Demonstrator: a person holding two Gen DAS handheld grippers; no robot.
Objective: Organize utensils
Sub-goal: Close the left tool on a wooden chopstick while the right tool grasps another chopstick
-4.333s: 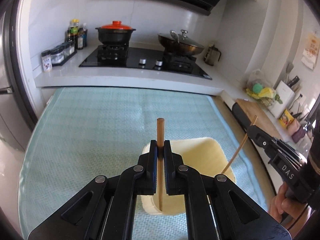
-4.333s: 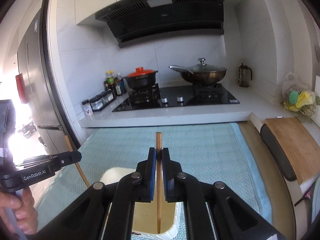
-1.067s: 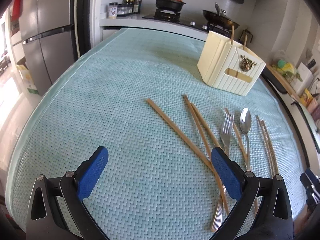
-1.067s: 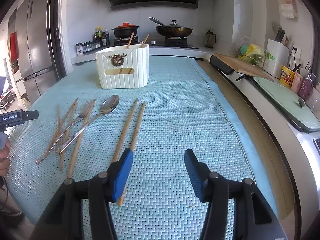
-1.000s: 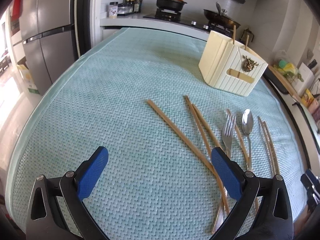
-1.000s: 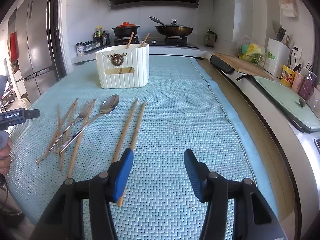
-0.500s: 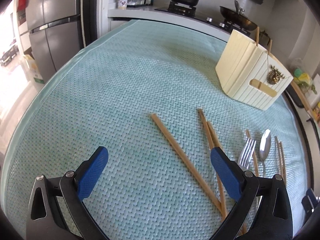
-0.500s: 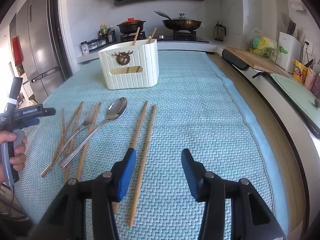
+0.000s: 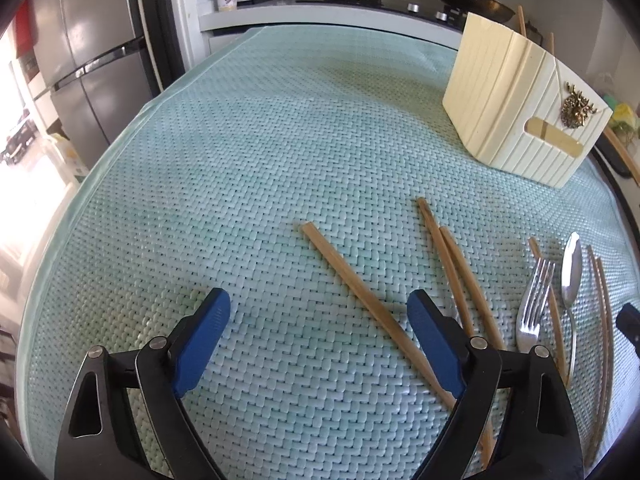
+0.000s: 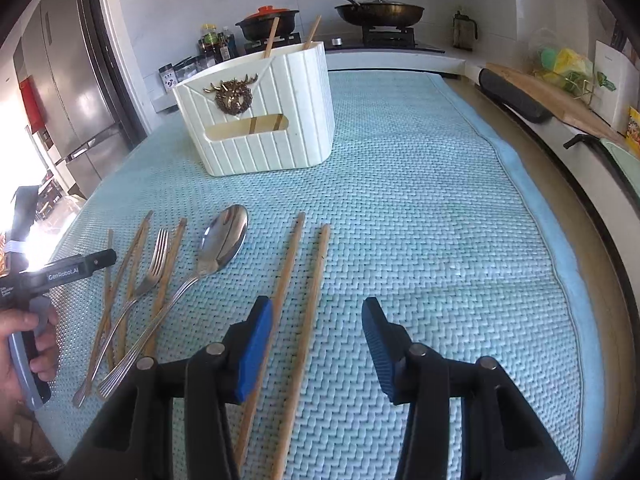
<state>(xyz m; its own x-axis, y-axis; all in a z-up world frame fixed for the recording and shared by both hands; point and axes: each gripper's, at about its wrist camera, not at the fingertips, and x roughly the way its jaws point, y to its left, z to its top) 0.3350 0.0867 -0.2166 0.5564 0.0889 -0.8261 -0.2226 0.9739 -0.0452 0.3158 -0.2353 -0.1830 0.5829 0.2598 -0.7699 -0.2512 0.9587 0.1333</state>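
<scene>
Seen from the left wrist camera: a grey refrigerator point(image 9: 72, 64) at far left, then the woven teal mat point(image 9: 256, 152) spread across the counter. Near the bottom, the left gripper point(image 9: 316, 312), blue pads spread wide and closing, hung just above the mat; a single chopstick point(image 9: 352, 284) ran on a slant through the gap, its near end passing under the right-hand pad, with no pad pressing on it. Just right of that, two more chopsticks point(image 9: 452, 268) lay close together, almost touching along their length. Further right, a fork point(image 9: 534, 304), a spoon point(image 9: 571, 268) and further thin chopsticks point(image 9: 602, 300) lay side by side near the mat's right edge. Far right stood the cream utensil holder point(image 9: 516, 104), upright, bearing a gold stag ornament, with two chopstick tips poking out of its top.

Seen from the right wrist camera: at near left a hand point(image 10: 24, 344) gripped the handle of the other tool. Right of it lay the crossed chopsticks with the fork point(image 10: 150, 268) among them, then the spoon point(image 10: 222, 236), bowl pointing far. Far behind stood the holder point(image 10: 264, 120) on the mat point(image 10: 420, 208). Next lay a pair of chopsticks point(image 10: 316, 280), nearly parallel. The right gripper point(image 10: 318, 320) sat low over them, partly spread and closing; the right-hand stick lay between the pads, the left-hand one ran under the left pad, neither pinched. Far right: a stove with a lidded pan point(image 10: 380, 10) and a cutting board point(image 10: 548, 96)
</scene>
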